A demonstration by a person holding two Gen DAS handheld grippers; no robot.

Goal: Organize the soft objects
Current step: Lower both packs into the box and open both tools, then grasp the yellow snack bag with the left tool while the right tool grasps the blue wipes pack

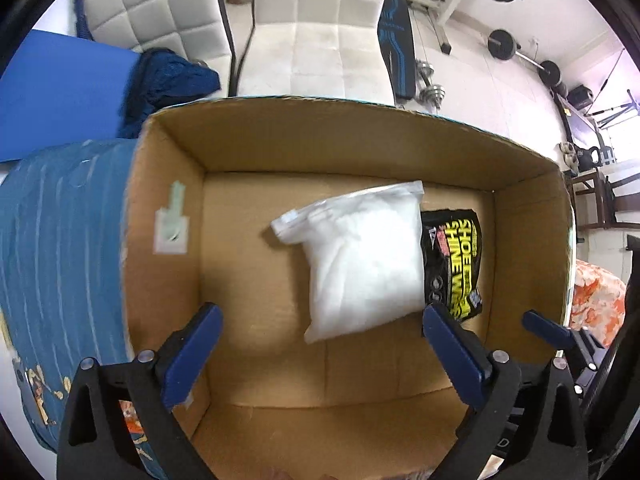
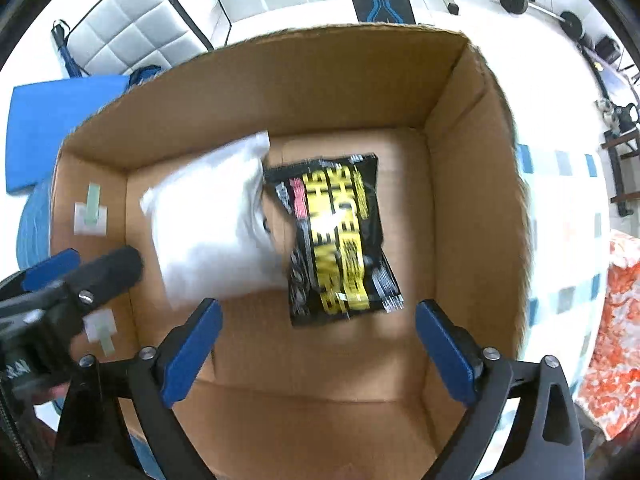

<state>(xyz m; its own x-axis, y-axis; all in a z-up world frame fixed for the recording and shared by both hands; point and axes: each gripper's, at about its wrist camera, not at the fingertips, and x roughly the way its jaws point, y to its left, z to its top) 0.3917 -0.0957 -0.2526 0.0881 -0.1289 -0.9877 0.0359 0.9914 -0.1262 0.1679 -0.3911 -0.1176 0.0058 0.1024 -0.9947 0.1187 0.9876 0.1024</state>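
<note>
An open cardboard box (image 1: 168, 216) fills both views; it also shows in the right wrist view (image 2: 472, 208). On its floor lie a white soft pack in clear plastic (image 1: 360, 260) (image 2: 212, 232) and, to its right and partly under it, a black and yellow shoe-shine wipes packet (image 1: 456, 264) (image 2: 340, 236). My left gripper (image 1: 320, 352) is open and empty above the box, near the white pack. My right gripper (image 2: 320, 348) is open and empty above the box, just short of the black packet. The left gripper's body (image 2: 72, 288) shows at the left of the right wrist view.
A blue patterned cloth (image 1: 60, 260) lies left of the box. A blue mat (image 1: 60, 92) and dark blue knit fabric (image 1: 168, 76) lie beyond it. An orange and white cloth (image 2: 616, 340) lies at the right. White padded chairs (image 1: 320, 40) and gym weights (image 1: 504, 44) stand behind.
</note>
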